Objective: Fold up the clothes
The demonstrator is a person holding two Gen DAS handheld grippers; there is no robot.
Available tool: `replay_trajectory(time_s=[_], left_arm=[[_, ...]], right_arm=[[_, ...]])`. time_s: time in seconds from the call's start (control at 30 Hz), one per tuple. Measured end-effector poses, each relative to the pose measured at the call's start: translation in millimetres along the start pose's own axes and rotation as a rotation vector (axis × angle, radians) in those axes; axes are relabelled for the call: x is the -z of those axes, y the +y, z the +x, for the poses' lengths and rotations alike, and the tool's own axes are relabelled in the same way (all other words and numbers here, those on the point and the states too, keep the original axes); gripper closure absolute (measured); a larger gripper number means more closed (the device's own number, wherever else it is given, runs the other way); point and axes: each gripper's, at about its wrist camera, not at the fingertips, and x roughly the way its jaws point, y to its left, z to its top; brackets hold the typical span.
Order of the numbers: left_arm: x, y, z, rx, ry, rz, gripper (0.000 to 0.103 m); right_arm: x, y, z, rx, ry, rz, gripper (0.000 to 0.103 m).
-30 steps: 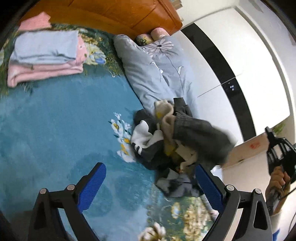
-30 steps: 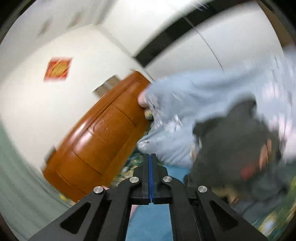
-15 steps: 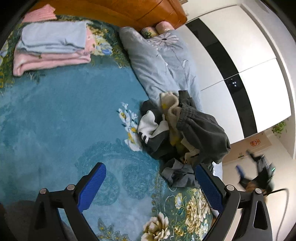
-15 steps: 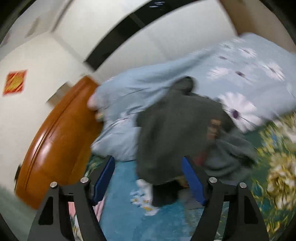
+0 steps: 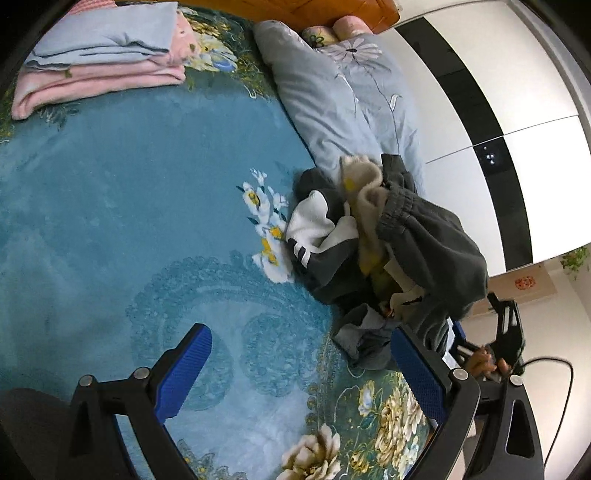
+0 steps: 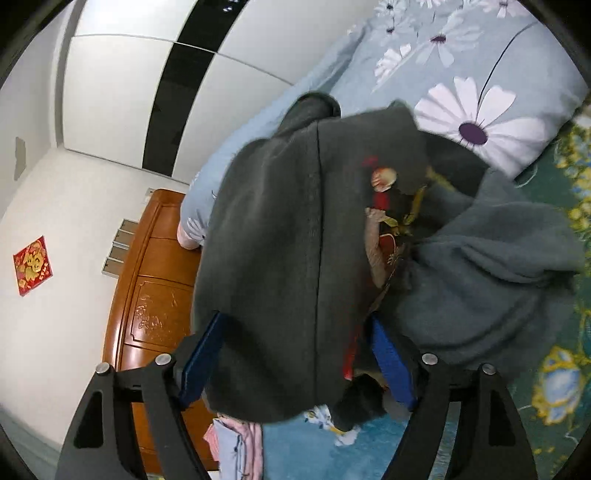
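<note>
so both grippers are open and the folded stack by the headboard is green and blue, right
Not quite. The folded stack is pink and blue, not green, as the left wrist view shows. The rest holds: it lies by the headboard, and the left gripper and right gripper are both open.

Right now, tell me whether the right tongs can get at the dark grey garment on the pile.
Probably yes: the right tongs stand open with the dark grey garment already between them, nothing blocking.

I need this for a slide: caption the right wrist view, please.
Open right gripper straddles a dark grey garment atop the clothes pile on the bed.
</note>
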Motion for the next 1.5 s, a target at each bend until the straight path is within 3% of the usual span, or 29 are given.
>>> replay_trajectory(time_s=[0.03,0.1,0.17,0.23,0.43,0.57,0.73,0.87,0.97,1.0,1.13,1.33,1.5], left_arm=[[0.1,-0.9,2.0,0.0,0.003,0.001,0.004],[-0.7,-1.0,3.3,-0.005,0.001,0.002,0.004],[-1.8,1.2,3.7,-0.001,-0.001,-0.007,0.004],[-1.5,2.5,4.6,0.006,0.003,-0.016,0.004],[-1.4,6.2,-6.0,0.069,0.005,-0.054,0.004],[-6.9,10.1,-27.0,0.123,-0.035,-0.093,0.004],[-8.7,15.5,-49.0,0.194,-0.057,-0.144,0.004],[-7.5,21.7,-68.9,0.335,-0.073,-0.213,0.005],[-6.2,24.1,-92.1,0.458,-0.106,-0.237,0.005],[-6.2,25.3,-99.2,0.476,-0.119,-0.235,0.005],[-2.1,37.2,-120.3,0.479,-0.149,-0.241,0.005],[1.2,55.9,-108.7,0.505,-0.129,-0.357,0.005],[0.3,57.1,-62.6,0.742,-0.06,-0.613,0.005]], right_arm=[[-0.8,2.5,2.7,0.011,0.007,-0.007,0.023],[-1.5,12.4,4.8,0.039,0.02,-0.042,0.034],[-3.0,27.3,6.6,0.062,0.048,-0.097,0.079],[-6.5,44.0,3.6,0.023,0.057,-0.115,0.095],[-20.0,107.0,-1.0,-0.133,0.065,-0.198,0.098],[-14.6,179.0,-23.1,-0.271,0.044,-0.306,0.098],[15.8,266.6,-56.7,-0.408,0.055,-0.463,0.098],[63.4,319.2,-96.7,-0.554,0.063,-0.592,0.098],[106.5,334.6,-103.1,-0.564,0.058,-0.733,0.098],[115.2,329.3,-92.1,-0.54,0.08,-0.725,0.098],[149.1,306.9,-47.1,-0.441,0.169,-0.686,0.098],[200.0,273.3,20.5,-0.292,0.299,-0.624,0.098],[217.5,274.1,36.7,-0.264,0.325,-0.65,0.098]])
